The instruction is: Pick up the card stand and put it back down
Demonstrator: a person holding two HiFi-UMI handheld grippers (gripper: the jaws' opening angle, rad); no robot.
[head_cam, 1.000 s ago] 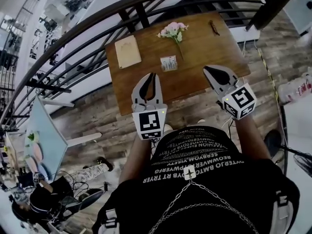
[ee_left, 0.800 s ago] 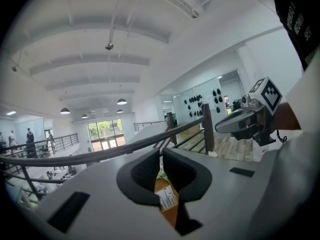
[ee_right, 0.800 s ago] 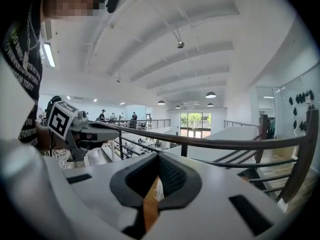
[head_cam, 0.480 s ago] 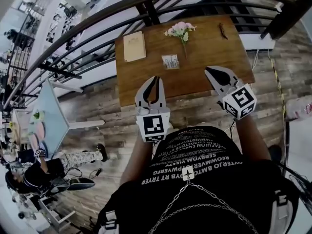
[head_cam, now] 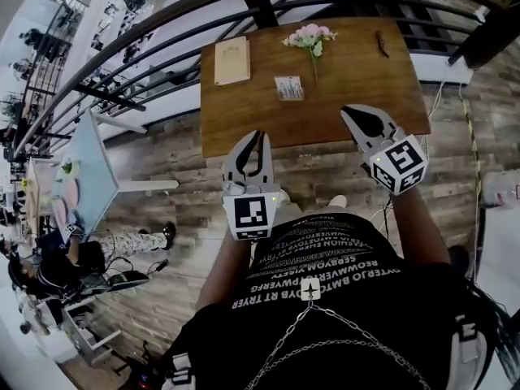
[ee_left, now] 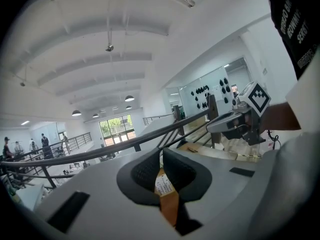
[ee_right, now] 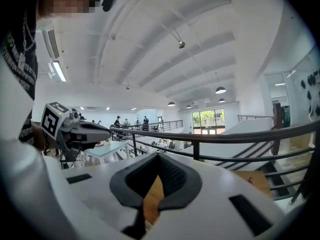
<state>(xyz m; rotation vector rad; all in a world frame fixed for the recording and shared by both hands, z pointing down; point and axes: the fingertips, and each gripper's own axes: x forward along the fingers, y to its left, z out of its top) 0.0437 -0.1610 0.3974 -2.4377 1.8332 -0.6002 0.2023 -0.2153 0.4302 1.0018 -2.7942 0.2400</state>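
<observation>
Card stand [head_cam: 288, 88] stands mid-table [head_cam: 341, 124], between tan board [head_cam: 232, 60] and flower sprig [head_cam: 309, 39], railing [head_cam: 262, 6] behind. Bare wood separates it from left gripper [head_cam: 258, 135] and right gripper [head_cam: 350, 112], both pressed together, empty. Stand's spot unchanged since a second ago.

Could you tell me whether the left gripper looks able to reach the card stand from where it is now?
Probably yes: the card stand stands alone on the table, ahead of the left gripper, nothing between. Its jaws are together, so they must open first.
</observation>
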